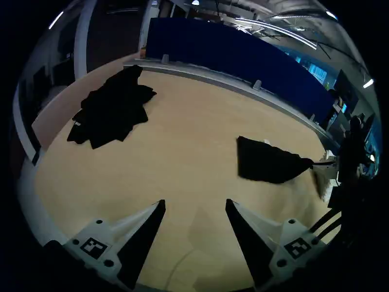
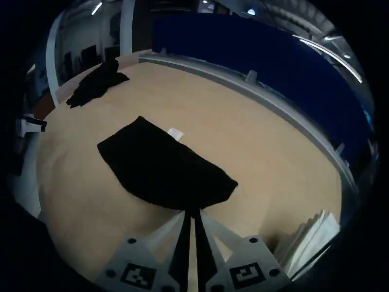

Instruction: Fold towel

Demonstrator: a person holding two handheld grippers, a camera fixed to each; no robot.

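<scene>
On the tabletop (image 1: pixel 194 136), the right claw (image 2: pixel 193 214) pinches the black towel (image 2: pixel 160 165) just ahead, and the wide, empty left claw (image 1: pixel 195 201) should probably grab a corner next.

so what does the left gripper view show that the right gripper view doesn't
Left gripper view: the left gripper, open over bare table, and the right gripper farther off, seen from the side, holding a corner of the towel drawn to a point.
Right gripper view: the right gripper's fingers from behind, shut on the towel's near edge, and a white tag at its far edge.
Both: the towel, the dark cloth pile at the table's far corner, and the blue partition.
</scene>
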